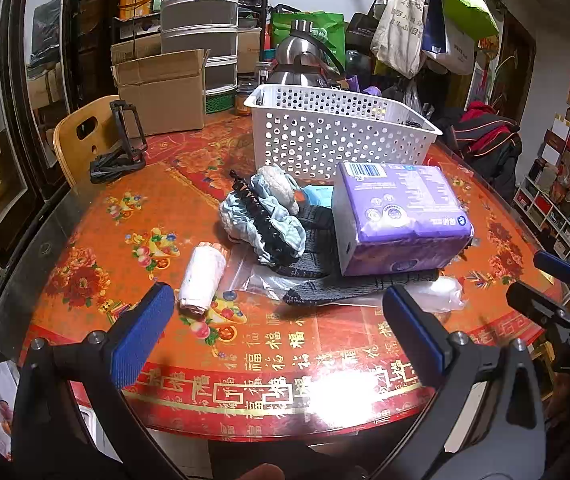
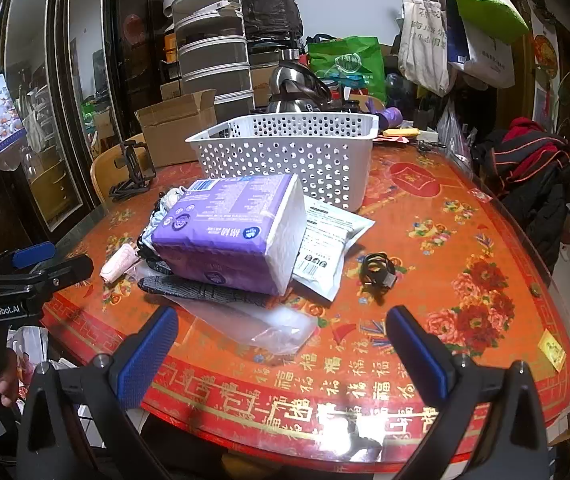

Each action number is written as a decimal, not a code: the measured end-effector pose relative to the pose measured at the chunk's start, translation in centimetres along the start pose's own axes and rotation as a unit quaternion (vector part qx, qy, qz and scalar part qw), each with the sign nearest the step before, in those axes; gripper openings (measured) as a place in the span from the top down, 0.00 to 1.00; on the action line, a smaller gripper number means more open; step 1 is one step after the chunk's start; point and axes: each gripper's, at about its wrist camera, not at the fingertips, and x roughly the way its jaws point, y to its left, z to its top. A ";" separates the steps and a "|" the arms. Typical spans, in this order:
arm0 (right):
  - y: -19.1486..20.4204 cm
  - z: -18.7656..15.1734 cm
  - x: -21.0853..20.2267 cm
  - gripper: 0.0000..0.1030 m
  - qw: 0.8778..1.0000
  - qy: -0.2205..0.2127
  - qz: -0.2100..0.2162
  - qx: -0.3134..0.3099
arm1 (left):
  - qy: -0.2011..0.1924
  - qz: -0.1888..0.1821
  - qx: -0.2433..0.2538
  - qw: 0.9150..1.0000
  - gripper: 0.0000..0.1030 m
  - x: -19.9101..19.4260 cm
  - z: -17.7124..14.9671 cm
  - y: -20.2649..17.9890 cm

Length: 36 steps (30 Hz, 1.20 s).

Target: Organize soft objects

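Both grippers hover over the near edge of a round table (image 1: 85, 240) covered in a red and orange flowered cloth under glass. The left gripper (image 1: 277, 328) has its blue-padded fingers spread wide apart with nothing between them; the right gripper (image 2: 281, 344) is likewise wide open and empty. In the left view the right gripper shows at the right edge, and in the right view the left one shows at the left edge. The soft things lie in a heap near the middle of the table, just in front of a white perforated basket (image 1: 325, 132). A purple tissue pack (image 1: 397, 216) rests tilted on top of a dark grey knitted piece (image 1: 325, 292), which in turn lies on clear plastic bags (image 2: 277, 328). To the left of the pack sits a bundle of pale blue cloth with black lace (image 1: 261, 216) and a white fluffy item (image 1: 281, 184) behind it. A white roll (image 1: 201, 276) lies on the table left of the heap, just beside the plastic. On the right of the pack a flat white packet (image 2: 325, 248) is tucked partly beneath it, and a coiled black cable (image 2: 377, 268) lies apart on the cloth. Behind the basket stand a steel kettle (image 1: 301, 60) and a cardboard box (image 1: 161, 92).
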 end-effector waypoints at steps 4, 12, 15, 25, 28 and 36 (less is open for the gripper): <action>0.0 0.0 0.0 0.00 1.000 0.001 0.000 0.000 | 0.000 -0.001 -0.001 1.000 0.00 0.0 0.0 0.0; 0.1 0.0 0.1 0.00 1.000 0.002 0.001 -0.002 | 0.000 -0.001 -0.003 1.000 0.00 0.1 0.0 0.1; 0.1 0.0 0.1 0.00 1.000 0.003 0.001 -0.002 | 0.001 -0.001 -0.003 1.000 0.00 0.1 0.0 0.1; 0.1 0.0 0.1 0.00 1.000 0.003 0.001 -0.001 | -0.002 -0.002 -0.005 1.000 0.00 0.0 0.0 0.2; 0.1 0.0 0.1 0.00 1.000 0.003 0.001 -0.001 | -0.001 -0.003 -0.005 1.000 0.00 0.0 -0.1 0.3; 0.1 0.0 0.1 0.00 1.000 0.003 0.001 -0.002 | -0.007 -0.013 -0.011 1.000 0.00 -0.1 -0.1 0.3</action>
